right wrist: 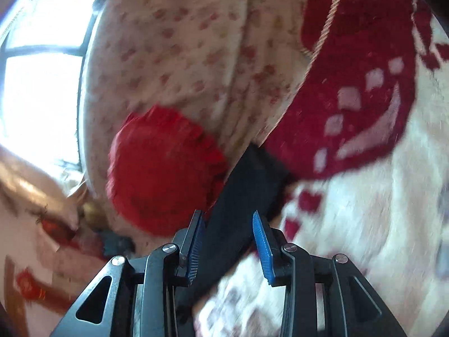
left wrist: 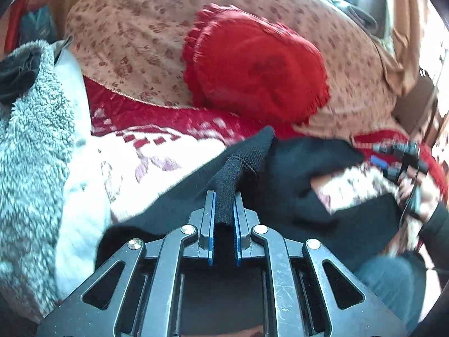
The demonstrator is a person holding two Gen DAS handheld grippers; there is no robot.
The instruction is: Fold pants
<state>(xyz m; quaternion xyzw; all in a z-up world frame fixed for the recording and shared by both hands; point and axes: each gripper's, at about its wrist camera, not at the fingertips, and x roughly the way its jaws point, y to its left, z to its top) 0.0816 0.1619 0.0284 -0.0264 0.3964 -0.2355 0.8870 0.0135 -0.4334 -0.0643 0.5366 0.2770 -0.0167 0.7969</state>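
Left wrist view, left gripper: my left gripper (left wrist: 224, 196) has its jaws drawn narrow, pinching a rolled, ribbed edge of the black knit pants (left wrist: 294, 174).
Left wrist view, pants position: I see the black fabric spread low across the near and right part of the bed, on the white blanket with dark red blocky pattern (left wrist: 157, 157).
Left wrist view, pants axis: the pinched fold runs straight away from my jaws toward the far side; the rest of the cloth stretches rightward, toward the other tool.
Left wrist view, right gripper: my right gripper (left wrist: 393, 157) sits at the far right, blurred, held by a hand (left wrist: 415, 191); it is beside the black fabric, and I cannot tell from here how wide it stands.
Left wrist view, surroundings: a round red cushion with frilled edge (left wrist: 252, 64) leans on a beige floral-print pillow (left wrist: 134, 33) at the far side; a grey fleecy blanket (left wrist: 31, 140) is heaped on the left.

Right wrist view, right gripper: my right gripper (right wrist: 227, 219) stands partly open, its blue pads (right wrist: 262, 244) apart.
Right wrist view, pants position: a strip of the black pants (right wrist: 249, 185) passes between the pads; it lies against the left pad, and I cannot tell if the right pad touches it.
Right wrist view, pants axis: the strip's long axis runs from the near jaws diagonally up and right, ending by the red cushion (right wrist: 162, 179) and the blanket's red border (right wrist: 350, 112).
Right wrist view, focus: motion blur softens most of this picture.
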